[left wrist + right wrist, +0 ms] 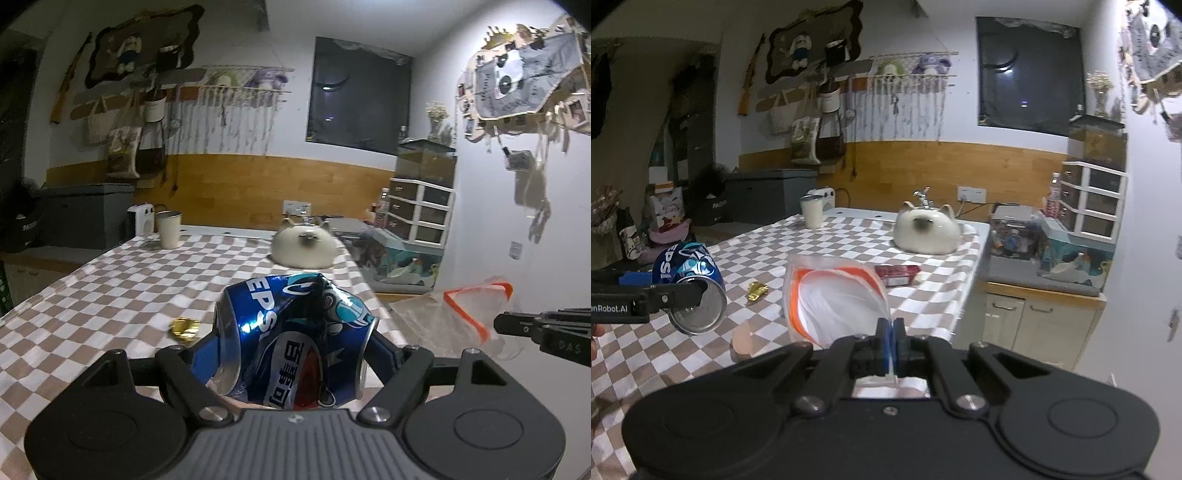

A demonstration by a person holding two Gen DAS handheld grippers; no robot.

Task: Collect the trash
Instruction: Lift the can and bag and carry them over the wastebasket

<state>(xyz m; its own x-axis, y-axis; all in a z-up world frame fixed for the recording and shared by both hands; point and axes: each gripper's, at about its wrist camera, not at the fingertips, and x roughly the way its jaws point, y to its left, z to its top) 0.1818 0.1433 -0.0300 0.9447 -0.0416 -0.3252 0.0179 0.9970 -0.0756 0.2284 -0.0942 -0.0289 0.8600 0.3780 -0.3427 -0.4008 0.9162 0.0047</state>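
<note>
left gripper (295, 354): fingers were clamped on the crushed Pepsi can (291, 339), held in the air above the counter (92, 295).
right gripper (890, 332): fingers were closed on the edge of the clear orange-rimmed bag (834, 295), likely to hold its mouth up and open for the drop.
can axis: roughly level, long axis across the fingers; flat end faced right, toward the bag.
left on counter: gold wrapper (757, 290), red packet (897, 275).

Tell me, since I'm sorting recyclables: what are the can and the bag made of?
The can looks like thin aluminium: glossy blue print, a bare silvery base, sharp dents from crushing. The bag looks like thin clear plastic film with an orange-trimmed mouth; it is see-through and wrinkles softly.
</note>
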